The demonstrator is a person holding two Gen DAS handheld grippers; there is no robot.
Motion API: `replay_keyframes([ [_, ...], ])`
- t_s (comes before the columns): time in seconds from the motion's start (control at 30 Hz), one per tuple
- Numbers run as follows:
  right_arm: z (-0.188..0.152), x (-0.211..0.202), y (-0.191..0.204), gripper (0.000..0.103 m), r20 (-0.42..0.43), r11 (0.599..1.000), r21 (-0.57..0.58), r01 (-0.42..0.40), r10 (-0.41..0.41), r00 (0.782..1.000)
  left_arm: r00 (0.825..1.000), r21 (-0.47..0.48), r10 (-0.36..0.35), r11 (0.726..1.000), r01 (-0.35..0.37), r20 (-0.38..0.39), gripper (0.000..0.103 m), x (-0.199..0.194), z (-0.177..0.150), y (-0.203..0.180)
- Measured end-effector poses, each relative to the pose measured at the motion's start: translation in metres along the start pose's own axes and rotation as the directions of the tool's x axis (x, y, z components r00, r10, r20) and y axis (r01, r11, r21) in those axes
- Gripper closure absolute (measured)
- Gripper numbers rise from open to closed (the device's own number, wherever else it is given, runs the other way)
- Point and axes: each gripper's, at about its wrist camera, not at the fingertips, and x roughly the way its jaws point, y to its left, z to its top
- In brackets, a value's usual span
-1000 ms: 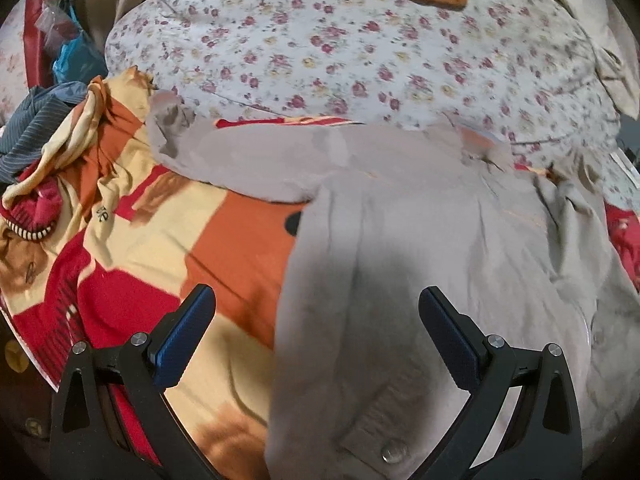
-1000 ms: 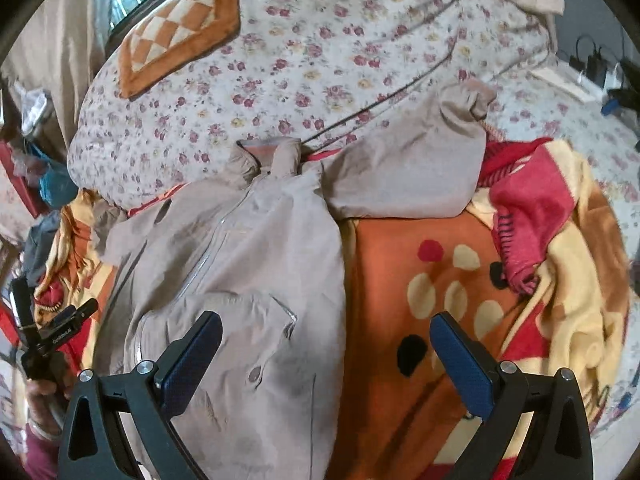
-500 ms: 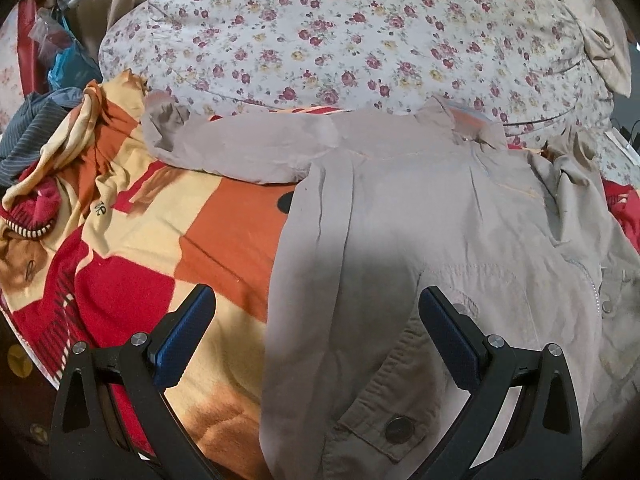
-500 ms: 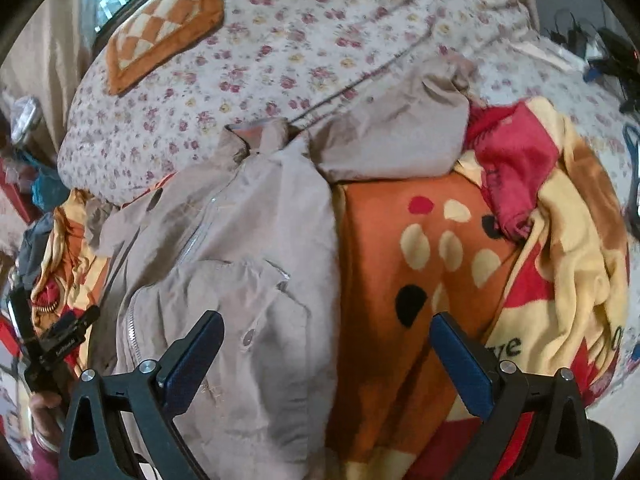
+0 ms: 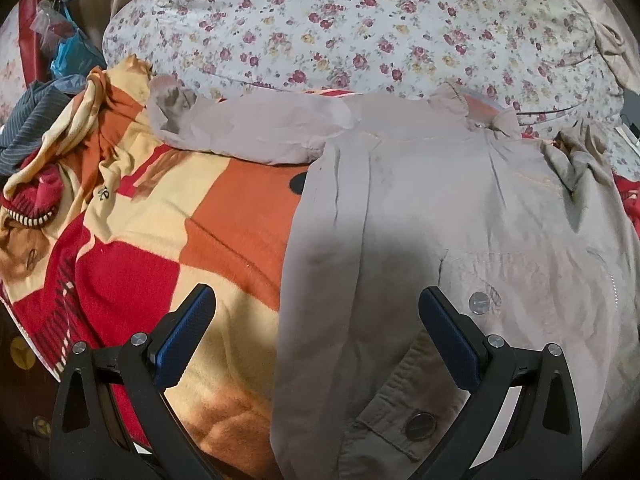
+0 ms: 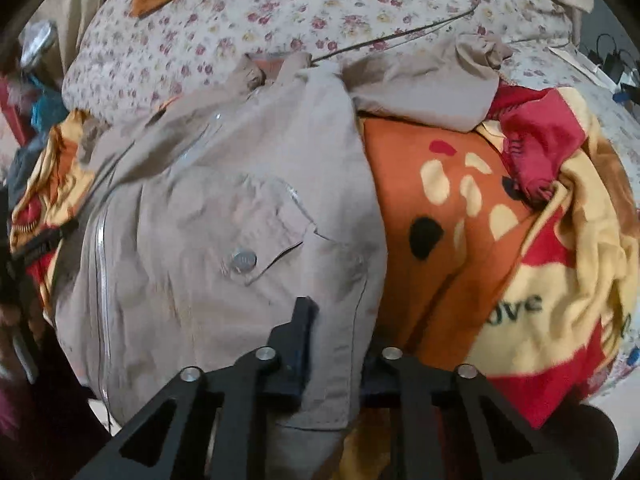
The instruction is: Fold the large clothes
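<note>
A large beige jacket [image 5: 420, 208] with snap buttons and a zip lies spread front up on a red, orange and yellow blanket [image 5: 168, 232]. Its sleeves reach out to both sides. In the left wrist view my left gripper [image 5: 316, 332] is open and empty, hovering over the jacket's left side edge near the hem. In the right wrist view the jacket [image 6: 224, 208] fills the left half. My right gripper [image 6: 336, 344] is shut on the jacket's right side edge near the hem; the right finger is hidden under the cloth.
A floral quilt [image 5: 360, 32] is heaped behind the jacket. A striped grey garment [image 5: 28, 120] and bags lie at the far left. The blanket [image 6: 520, 240] bunches up to the right, with cables [image 6: 612, 64] at the far right.
My right gripper has dropped to the jacket's right edge and closed on it. My left gripper has come closer over the jacket's left edge and stays open.
</note>
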Motion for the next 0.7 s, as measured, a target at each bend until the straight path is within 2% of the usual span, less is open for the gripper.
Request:
replay_keyframes([
  [0.17,-0.016,-0.003,0.009,0.090,-0.047,0.998,-0.058,0.023,-0.025,0.999,1.000,0.005,0.000,1.000,0.000,-0.001,0.001,0.001,0.000,-0.001],
  [0.3,-0.013,-0.010,0.001,0.090,-0.042,0.999,-0.027,0.021,-0.022,0.999,1.000,0.004,0.001,1.000,-0.001,-0.001,0.001,0.001,0.000,-0.002],
  [0.33,-0.011,-0.018,0.001,0.083,-0.025,0.999,-0.029,0.030,-0.031,0.999,1.000,0.005,0.001,1.000,-0.001,-0.001,0.001,0.001,0.000,-0.002],
  [0.37,-0.008,-0.024,0.004,0.069,-0.010,0.999,-0.032,0.039,-0.040,0.999,1.000,0.005,0.003,1.000,-0.003,-0.003,0.001,0.001,0.000,-0.001],
  [0.43,0.000,-0.040,0.011,0.052,0.042,0.997,-0.041,0.058,-0.056,0.998,1.000,0.006,0.004,1.000,-0.004,-0.003,0.001,0.000,0.000,-0.001],
  [0.5,0.007,-0.056,0.021,0.052,0.104,0.997,-0.066,0.045,-0.038,0.994,1.000,0.006,0.001,1.000,-0.001,0.001,0.001,0.000,0.000,-0.002],
  [0.57,0.016,-0.064,0.035,0.052,0.137,0.995,-0.103,0.000,0.014,0.990,1.000,0.009,0.001,1.000,-0.001,0.004,0.001,0.000,0.000,-0.002],
  [0.7,0.030,-0.050,0.072,0.052,0.129,0.981,-0.168,-0.094,0.116,0.985,1.000,0.014,0.004,1.000,-0.004,0.008,0.001,-0.001,-0.001,-0.002],
])
